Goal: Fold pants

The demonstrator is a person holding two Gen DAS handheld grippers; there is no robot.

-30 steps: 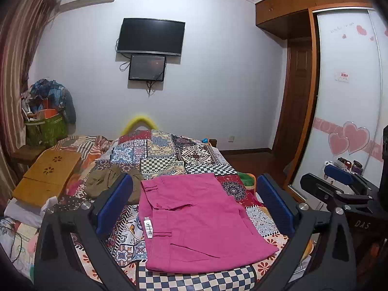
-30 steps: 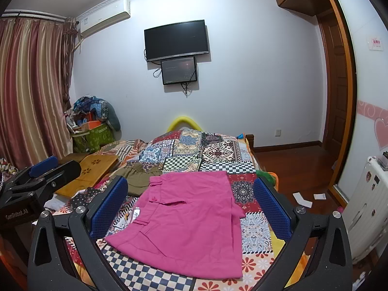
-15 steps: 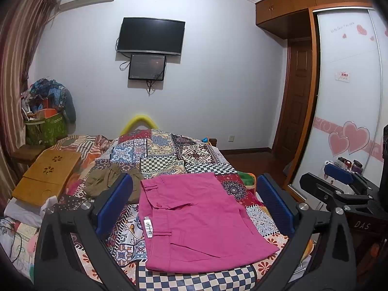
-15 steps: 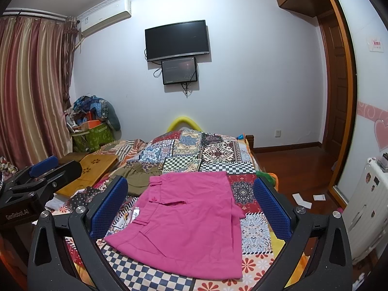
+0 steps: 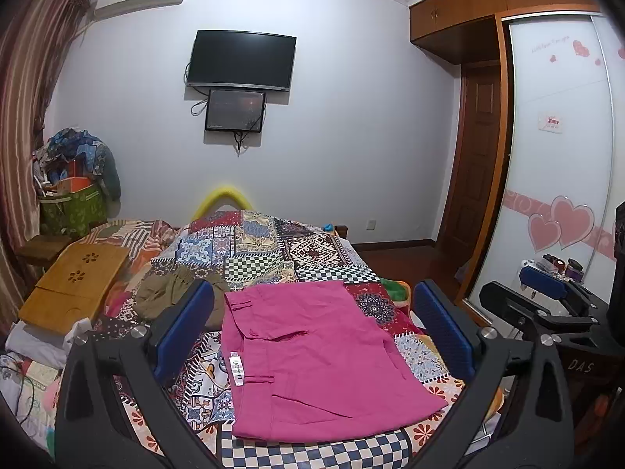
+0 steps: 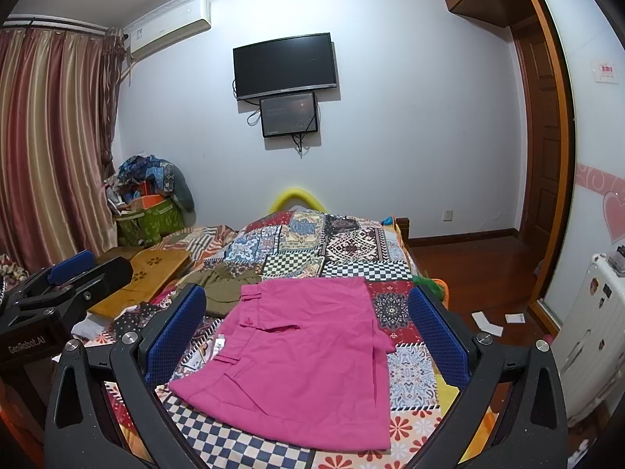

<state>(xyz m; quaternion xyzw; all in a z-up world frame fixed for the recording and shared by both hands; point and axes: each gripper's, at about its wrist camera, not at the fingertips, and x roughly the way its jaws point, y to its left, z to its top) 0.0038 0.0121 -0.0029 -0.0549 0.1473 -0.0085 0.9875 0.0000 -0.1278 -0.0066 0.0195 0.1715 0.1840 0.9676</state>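
Note:
Pink pants [image 5: 312, 355] lie folded flat in a compact rectangle on the patchwork bedspread [image 5: 265, 250], a white label showing at their left edge. They also show in the right wrist view [image 6: 308, 351]. My left gripper [image 5: 312, 332] is open and empty, held above the pants' near side. My right gripper [image 6: 308, 332] is open and empty, also above them. The right gripper appears at the right edge of the left wrist view [image 5: 547, 301], and the left gripper appears at the left edge of the right wrist view [image 6: 70, 281].
An olive garment [image 5: 172, 293] lies crumpled on the bed left of the pants. A wooden lap tray [image 5: 74, 285] rests at the bed's left. A green basket of clothes [image 5: 74, 203] stands by the curtain. A white radiator [image 6: 586, 336] and wardrobe [image 5: 558, 148] are on the right.

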